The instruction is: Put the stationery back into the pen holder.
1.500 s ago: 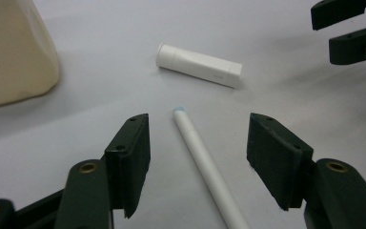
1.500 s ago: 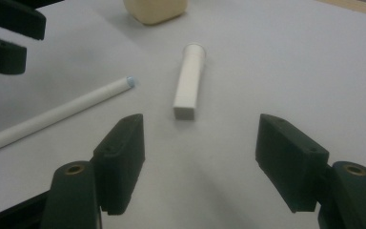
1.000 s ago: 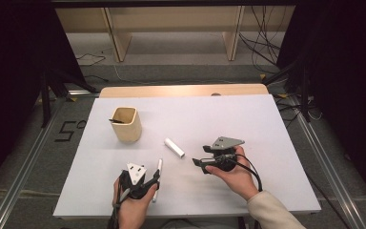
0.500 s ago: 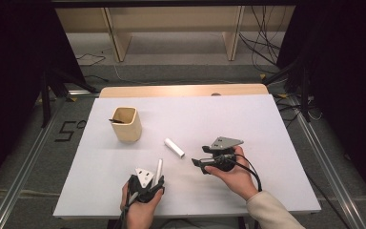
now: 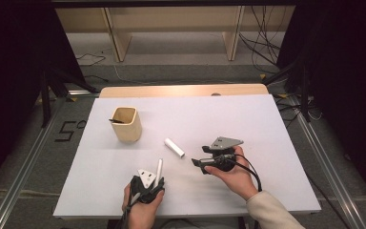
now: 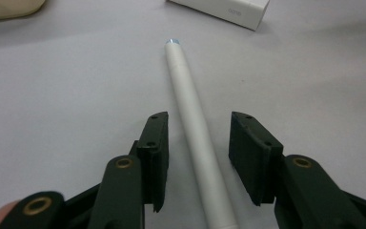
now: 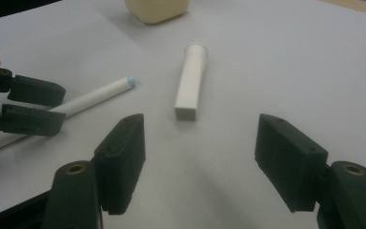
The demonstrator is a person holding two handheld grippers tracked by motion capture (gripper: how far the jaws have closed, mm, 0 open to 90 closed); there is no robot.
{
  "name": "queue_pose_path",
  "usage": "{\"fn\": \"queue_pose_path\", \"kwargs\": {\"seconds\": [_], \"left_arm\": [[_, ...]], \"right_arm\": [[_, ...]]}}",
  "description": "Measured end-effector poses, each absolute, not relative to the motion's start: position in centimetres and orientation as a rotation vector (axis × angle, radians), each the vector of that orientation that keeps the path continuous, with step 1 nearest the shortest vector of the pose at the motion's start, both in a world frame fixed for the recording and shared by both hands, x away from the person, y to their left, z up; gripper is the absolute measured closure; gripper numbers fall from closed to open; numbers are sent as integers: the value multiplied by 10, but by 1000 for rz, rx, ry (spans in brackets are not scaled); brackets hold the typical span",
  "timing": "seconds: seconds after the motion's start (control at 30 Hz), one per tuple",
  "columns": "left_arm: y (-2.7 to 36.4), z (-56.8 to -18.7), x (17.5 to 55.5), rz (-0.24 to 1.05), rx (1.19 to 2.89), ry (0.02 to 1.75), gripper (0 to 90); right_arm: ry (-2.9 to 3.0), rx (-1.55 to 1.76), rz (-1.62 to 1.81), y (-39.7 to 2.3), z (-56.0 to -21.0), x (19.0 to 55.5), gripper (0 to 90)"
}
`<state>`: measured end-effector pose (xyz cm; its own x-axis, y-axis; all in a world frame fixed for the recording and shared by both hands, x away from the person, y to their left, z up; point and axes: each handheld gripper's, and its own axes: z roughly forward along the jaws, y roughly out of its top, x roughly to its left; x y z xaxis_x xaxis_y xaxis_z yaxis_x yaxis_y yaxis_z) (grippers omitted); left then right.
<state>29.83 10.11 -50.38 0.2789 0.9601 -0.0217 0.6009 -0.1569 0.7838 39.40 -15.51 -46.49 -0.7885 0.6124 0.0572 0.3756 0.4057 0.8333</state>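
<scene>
White pen [image 6: 190, 114] with pale blue tip, white cap [image 5: 174, 147], beige cup [image 5: 126, 124], black jaws

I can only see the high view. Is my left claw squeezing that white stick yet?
Observer: Not yet. In the left gripper view the white pen lies between the jaws of the left claw, with a gap on each side. The jaws have just been closing.
Operator: Which end points away from my hand?
Observer: The end with the pale blue tip.
Operator: What's the short white thing?
Observer: The right gripper view shows a cap, square at its near end and round at the far end, lying ahead of the open right claw.
</scene>
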Motion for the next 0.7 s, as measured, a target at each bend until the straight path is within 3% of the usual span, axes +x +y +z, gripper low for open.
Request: {"fn": "queue_pose_path", "kwargs": {"seconds": [0.7], "left_arm": [[99,-505,296,658,1851,1400,662]], "right_arm": [[2403,867,1329,-154,-465,394,352]]}}
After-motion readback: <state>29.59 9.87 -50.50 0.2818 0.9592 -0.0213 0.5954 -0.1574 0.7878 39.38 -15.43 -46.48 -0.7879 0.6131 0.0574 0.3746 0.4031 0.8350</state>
